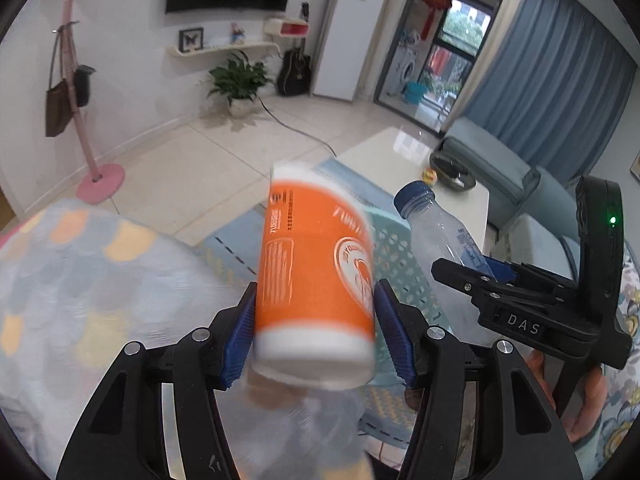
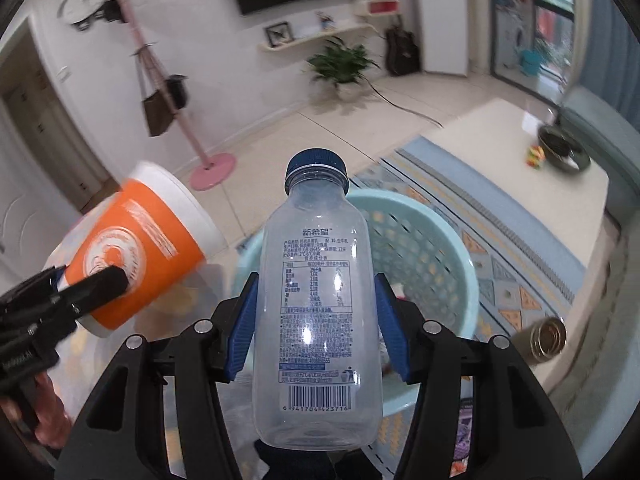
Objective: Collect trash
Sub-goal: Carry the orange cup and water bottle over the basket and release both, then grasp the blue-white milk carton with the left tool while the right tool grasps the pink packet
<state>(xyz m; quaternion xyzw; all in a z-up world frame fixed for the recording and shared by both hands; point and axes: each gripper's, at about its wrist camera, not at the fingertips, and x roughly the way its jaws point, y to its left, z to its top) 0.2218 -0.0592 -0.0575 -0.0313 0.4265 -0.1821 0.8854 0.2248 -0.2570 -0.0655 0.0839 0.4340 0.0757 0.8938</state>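
My left gripper is shut on an orange and white paper cup, held in the air; the cup also shows at the left of the right wrist view. My right gripper is shut on a clear plastic bottle with a blue cap, held upright above a light blue perforated basket. The bottle and the right gripper also show at the right of the left wrist view, with the basket behind the cup.
A brass-coloured can lies to the right of the basket. A white coffee table carries a dark bowl and a small toy. A patterned rug, a pink coat stand and a potted plant are on the floor beyond.
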